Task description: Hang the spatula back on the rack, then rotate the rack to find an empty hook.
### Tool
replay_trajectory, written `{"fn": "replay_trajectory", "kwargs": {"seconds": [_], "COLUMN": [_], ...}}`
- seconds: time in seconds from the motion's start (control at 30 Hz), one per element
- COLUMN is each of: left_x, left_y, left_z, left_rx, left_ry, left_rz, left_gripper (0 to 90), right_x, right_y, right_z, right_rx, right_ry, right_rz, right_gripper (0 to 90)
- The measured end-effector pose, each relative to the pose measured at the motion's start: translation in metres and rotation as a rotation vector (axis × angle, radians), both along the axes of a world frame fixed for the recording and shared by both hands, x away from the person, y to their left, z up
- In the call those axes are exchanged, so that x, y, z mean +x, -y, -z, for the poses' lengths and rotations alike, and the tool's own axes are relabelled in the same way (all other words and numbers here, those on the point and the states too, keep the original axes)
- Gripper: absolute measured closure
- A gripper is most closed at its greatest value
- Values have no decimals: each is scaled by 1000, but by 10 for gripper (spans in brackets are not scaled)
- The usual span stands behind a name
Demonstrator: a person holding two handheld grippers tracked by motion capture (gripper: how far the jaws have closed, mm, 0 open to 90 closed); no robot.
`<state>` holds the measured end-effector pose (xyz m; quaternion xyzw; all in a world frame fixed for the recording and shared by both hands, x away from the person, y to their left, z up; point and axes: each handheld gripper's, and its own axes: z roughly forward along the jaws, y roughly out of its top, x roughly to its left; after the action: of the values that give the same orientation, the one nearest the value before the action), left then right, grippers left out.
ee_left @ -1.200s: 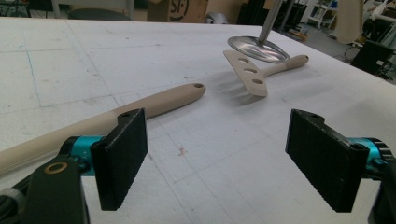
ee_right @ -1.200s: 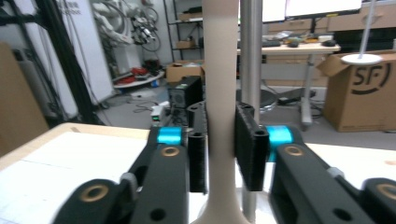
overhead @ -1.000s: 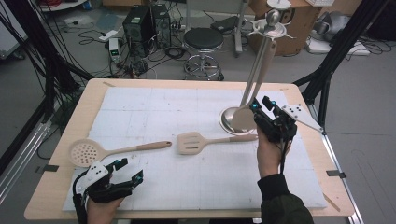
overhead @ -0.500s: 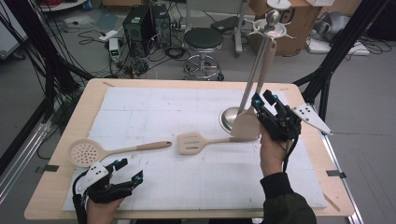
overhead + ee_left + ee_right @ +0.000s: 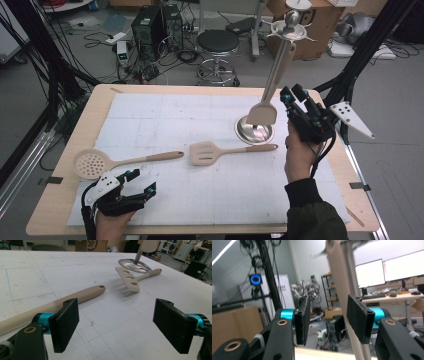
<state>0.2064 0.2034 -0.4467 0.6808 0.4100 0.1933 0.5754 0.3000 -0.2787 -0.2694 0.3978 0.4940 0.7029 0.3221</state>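
Note:
A metal utensil stand (image 5: 255,131) rises at the back right of the white mat. A beige spatula (image 5: 263,112) hangs from its top hook (image 5: 292,22), blade down. My right gripper (image 5: 289,95) is raised just right of the spatula's handle. It is open (image 5: 328,320), and the handle (image 5: 337,277) runs down past its right jaw with a gap to the left jaw. A beige slotted turner (image 5: 207,152) lies mid-mat, and a skimmer (image 5: 92,164) lies at the left. My left gripper (image 5: 144,180) rests open near the front edge, beside the skimmer's handle (image 5: 85,293).
The left gripper view looks across the mat (image 5: 125,315) to the slotted turner (image 5: 130,280) and the stand's round base (image 5: 135,265). Beyond the table's far edge stand a stool (image 5: 217,47), a computer case and cables on the floor. Black frame legs flank the table.
My right gripper has risen and shifted slightly right beside the stand. The hanging spatula's blade has come up off the base area. The left gripper has not moved.

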Motion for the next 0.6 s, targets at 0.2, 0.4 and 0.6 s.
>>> {"fn": "replay_trajectory", "kwargs": {"seconds": [0.2,0.4,0.6], "left_x": [1,2,5], "left_y": [-1,-2,-4], "left_z": [0,1,2], "left_rx": [-6,-14,-16], "left_ry": [-2,-6,-14], "left_rz": [-2,-1,-5], "left_gripper": [215,215,215], "right_x": [13,24,35], "right_y": [9,4,7], "right_z": [-20,-34,-45], "right_rx": [70,36,84], "right_ry": [23,29,31], "right_rz": [-6,-7,32], "right_gripper": [679,829,899]}}
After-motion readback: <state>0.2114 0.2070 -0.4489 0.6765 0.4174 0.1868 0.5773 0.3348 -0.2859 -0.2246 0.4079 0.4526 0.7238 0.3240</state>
